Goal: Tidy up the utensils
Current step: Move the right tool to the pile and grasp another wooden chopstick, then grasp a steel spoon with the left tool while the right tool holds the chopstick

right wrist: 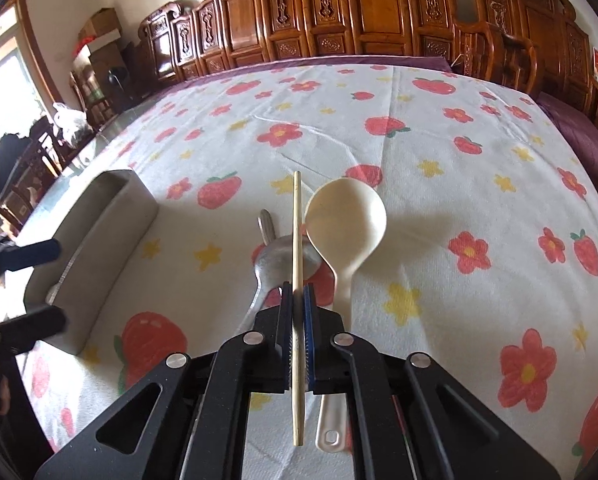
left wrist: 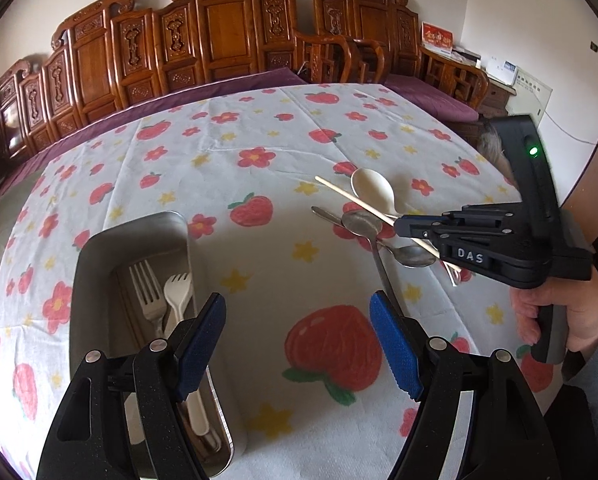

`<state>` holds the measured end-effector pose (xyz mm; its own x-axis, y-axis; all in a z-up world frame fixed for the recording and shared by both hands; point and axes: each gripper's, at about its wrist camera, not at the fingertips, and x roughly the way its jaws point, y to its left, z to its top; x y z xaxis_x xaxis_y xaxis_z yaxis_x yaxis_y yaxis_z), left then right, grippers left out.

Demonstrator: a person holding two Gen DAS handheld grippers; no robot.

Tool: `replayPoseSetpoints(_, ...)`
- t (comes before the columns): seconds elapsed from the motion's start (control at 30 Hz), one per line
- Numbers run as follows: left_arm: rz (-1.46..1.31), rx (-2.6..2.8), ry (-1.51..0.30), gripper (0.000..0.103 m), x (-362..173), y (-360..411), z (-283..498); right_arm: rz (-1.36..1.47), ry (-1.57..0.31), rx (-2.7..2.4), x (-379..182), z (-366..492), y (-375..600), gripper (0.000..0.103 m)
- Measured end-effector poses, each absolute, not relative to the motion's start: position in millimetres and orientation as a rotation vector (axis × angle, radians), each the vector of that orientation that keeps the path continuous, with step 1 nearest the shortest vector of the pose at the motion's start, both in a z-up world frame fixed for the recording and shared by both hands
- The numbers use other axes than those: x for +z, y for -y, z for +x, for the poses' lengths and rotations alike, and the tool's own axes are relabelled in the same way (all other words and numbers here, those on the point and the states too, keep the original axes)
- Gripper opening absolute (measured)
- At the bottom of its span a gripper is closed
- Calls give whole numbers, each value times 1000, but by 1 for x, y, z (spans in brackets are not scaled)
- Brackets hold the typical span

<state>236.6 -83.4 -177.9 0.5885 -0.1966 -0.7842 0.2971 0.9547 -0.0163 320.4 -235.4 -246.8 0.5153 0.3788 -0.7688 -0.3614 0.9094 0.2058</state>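
Beside the steel tray, the right tongs pinch a chopstick (spoons remain); next, carry it trayward; left tongs spread, empty.

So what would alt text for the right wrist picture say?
The right gripper is shut on a single wooden chopstick, held above a white plastic spoon and metal spoons on a strawberry-print tablecloth. A metal tray sits to the left, near the left gripper.
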Motion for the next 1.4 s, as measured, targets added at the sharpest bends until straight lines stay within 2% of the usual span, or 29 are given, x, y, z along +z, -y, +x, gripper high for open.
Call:
replayPoseSetpoints(0.33, 160, -306, -946, 71, -201, 115, 259, 71, -800, 418, -215, 308, 268, 6)
replayPoseSetpoints(0.57, 181, -348, -957, 70, -210, 144, 275, 19, -801, 349, -223, 304, 286, 6)
replayPoseSetpoints(0.87, 205, -365, -1010, 45, -235, 170, 295, 18, -845, 295, -240, 309, 299, 6)
replayPoseSetpoints(0.97, 180, -365, -1030, 34, -240, 169, 302, 29, -833, 303, -237, 308, 299, 6)
replayPoseSetpoints(1.03, 164, -367, -1034, 32, -242, 169, 305, 31, -833, 306, -237, 308, 299, 6)
replayPoseSetpoints(1.1, 161, -361, -1034, 25, -244, 170, 308, 32, -837, 309, -238, 309, 297, 6)
replayPoseSetpoints(1.17, 175, -347, -1033, 22, -244, 172, 308, 26, -838, 313, -238, 308, 294, 6)
replayPoseSetpoints(1.27, 187, -350, -1033, 9, -244, 175, 307, 15, -832, 313, -236, 307, 291, 6)
replayPoseSetpoints(1.4, 197, -342, -1038, 5, -242, 172, 304, 15, -829, 309, -234, 306, 288, 6)
